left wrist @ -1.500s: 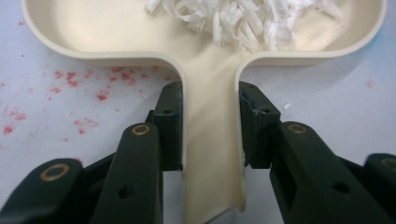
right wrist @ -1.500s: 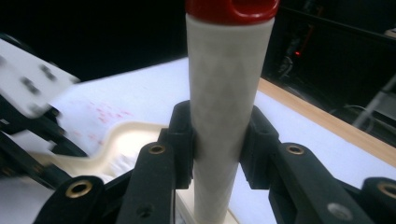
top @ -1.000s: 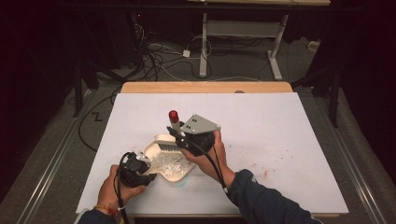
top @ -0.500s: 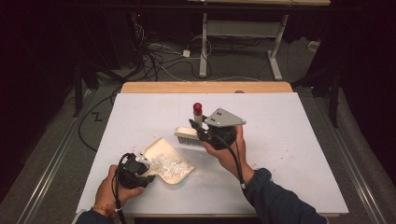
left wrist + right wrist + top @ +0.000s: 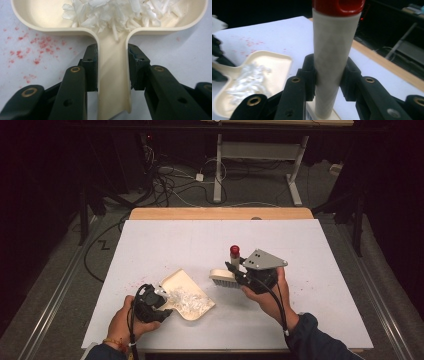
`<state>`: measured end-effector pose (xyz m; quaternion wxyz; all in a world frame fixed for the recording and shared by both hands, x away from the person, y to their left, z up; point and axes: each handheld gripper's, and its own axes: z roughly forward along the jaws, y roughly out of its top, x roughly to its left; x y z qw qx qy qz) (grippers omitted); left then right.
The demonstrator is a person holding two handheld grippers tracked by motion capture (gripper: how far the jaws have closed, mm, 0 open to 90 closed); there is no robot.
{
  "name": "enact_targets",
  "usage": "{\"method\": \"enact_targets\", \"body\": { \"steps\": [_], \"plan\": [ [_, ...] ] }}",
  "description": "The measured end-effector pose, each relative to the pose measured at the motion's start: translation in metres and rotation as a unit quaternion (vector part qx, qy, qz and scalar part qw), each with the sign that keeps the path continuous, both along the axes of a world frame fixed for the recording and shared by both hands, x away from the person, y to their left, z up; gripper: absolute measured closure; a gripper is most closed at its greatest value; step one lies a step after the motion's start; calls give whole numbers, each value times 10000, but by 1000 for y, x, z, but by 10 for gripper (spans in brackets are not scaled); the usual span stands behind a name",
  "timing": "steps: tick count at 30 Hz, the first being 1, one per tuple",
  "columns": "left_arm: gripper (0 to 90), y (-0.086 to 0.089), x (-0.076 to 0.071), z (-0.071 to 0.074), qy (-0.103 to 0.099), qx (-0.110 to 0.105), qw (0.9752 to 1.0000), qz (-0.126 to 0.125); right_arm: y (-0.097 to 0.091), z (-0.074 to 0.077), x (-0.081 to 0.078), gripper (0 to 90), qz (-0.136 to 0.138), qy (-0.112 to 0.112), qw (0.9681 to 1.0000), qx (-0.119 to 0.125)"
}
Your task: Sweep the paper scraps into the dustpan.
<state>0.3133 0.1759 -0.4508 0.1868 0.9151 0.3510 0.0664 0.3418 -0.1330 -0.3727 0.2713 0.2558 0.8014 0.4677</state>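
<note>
A cream dustpan (image 5: 176, 282) lies at the front left of the white table and holds a heap of white shreds (image 5: 189, 299). My left gripper (image 5: 159, 302) is shut on the dustpan's handle (image 5: 113, 82), one pad against each side, with the shreds (image 5: 117, 12) just ahead in the pan. To the right of the pan, my right gripper (image 5: 239, 270) is shut on the upright handle (image 5: 332, 62) of a cream brush (image 5: 223, 277) with a red cap (image 5: 338, 6). The bristles hang a little above the table. The dustpan (image 5: 269, 62) shows left of this handle.
Red specks (image 5: 37, 47) are scattered on the white sheet beside the pan and also near the right hand (image 5: 320, 280). A wooden strip (image 5: 220, 213) borders the table's far edge. Cables (image 5: 165, 180) and a desk frame (image 5: 260, 150) stand on the floor beyond.
My right gripper has carried the brush from over the dustpan to the right and a little nearer the person. The left gripper and dustpan have stayed almost still.
</note>
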Motion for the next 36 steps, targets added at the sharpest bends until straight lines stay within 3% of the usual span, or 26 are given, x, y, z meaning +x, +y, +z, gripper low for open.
{"method": "enact_targets", "body": {
  "steps": [7,15,18,26,36],
  "plan": [
    [632,-4,2,0,5,14,10000,-46,22,-2,-10,701,311,6,9995,-41],
    [632,-2,2,-1,46,-40,10000,-31,46,6,-17,702,615,36,9978,251],
    [633,0,1,-2,65,-51,10000,-28,43,12,-18,701,596,-86,9977,323],
    [633,4,-1,-4,69,-101,9999,-15,25,20,-12,701,447,-75,9977,509],
    [633,6,-1,-5,79,-211,9997,27,12,9,-11,701,383,72,9988,292]
  ]
}}
